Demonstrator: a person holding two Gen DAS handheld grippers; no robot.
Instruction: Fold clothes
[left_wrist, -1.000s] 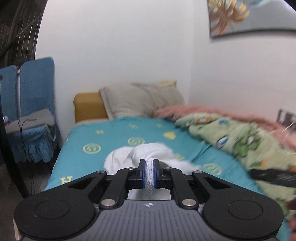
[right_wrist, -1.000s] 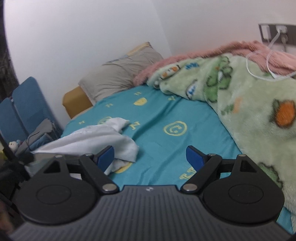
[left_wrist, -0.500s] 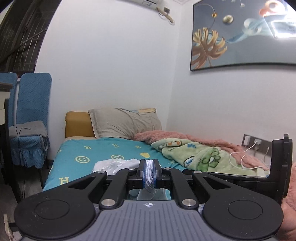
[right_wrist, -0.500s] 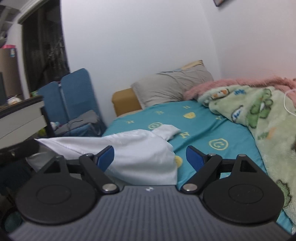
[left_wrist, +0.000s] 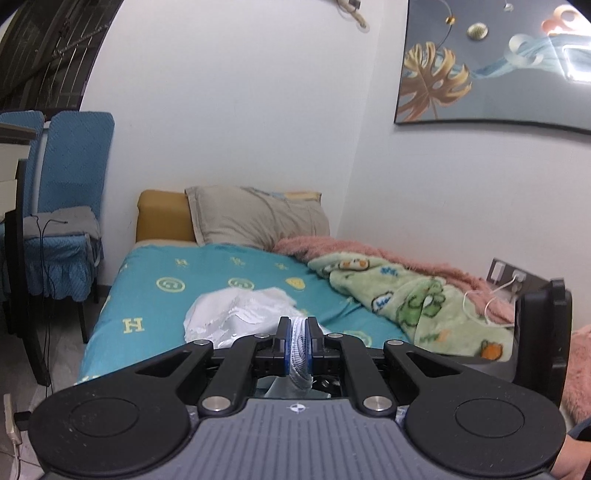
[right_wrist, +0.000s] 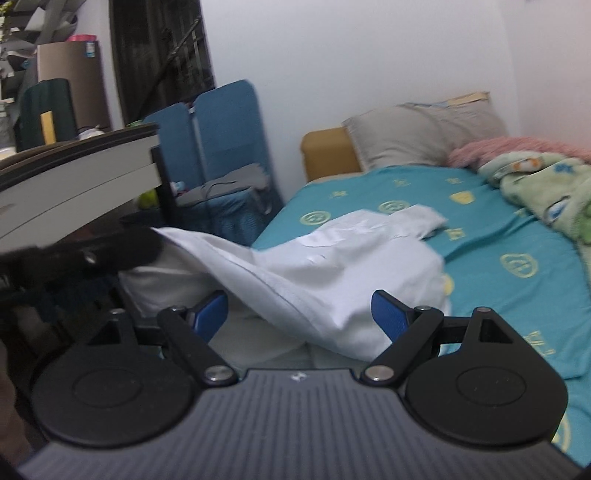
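Bare teal bedsheet (right_wrist: 491, 236) is lying open right of the white garment (right_wrist: 332, 266). The green blanket (right_wrist: 546, 192) is crowding the far right, the pillow (right_wrist: 424, 140) is blocking the far end, and the desk (right_wrist: 74, 184) edge is jutting in at left.

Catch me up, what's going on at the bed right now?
The left gripper is shut on an edge of the white garment, lifting that end off the teal bed sheet so the cloth stretches up from the mattress. The right gripper is open and holds nothing, its fingers either side of the hanging cloth. No fold shows yet; the far end lies rumpled on the bed.
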